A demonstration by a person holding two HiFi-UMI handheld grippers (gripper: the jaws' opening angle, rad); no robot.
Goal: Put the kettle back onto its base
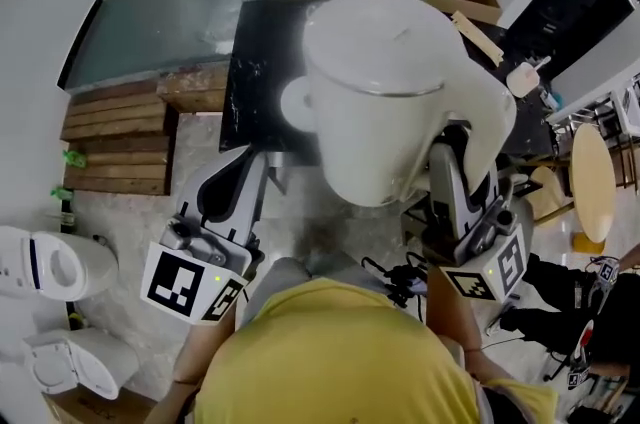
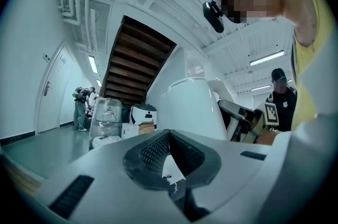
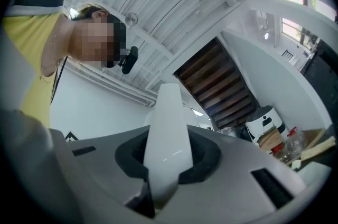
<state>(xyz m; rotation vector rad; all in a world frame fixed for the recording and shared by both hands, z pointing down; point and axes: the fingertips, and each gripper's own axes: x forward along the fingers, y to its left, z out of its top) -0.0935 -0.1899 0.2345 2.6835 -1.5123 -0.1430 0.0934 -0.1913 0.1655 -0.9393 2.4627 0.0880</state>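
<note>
In the centre of the head view we hold the white kettle [image 1: 385,92] above a black table [image 1: 250,62]. The jaws of our right gripper [image 1: 455,152] are clamped on its handle [image 3: 166,133]. At lower left, our left gripper [image 1: 255,167] is fully closed and holds nothing.

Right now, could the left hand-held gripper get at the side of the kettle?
Probably yes. The kettle, held up by its handle in the right hand-held gripper, hangs close beside the left hand-held gripper with nothing between them. That gripper's jaws are shut, though, so it could only nudge, not grasp.
</note>
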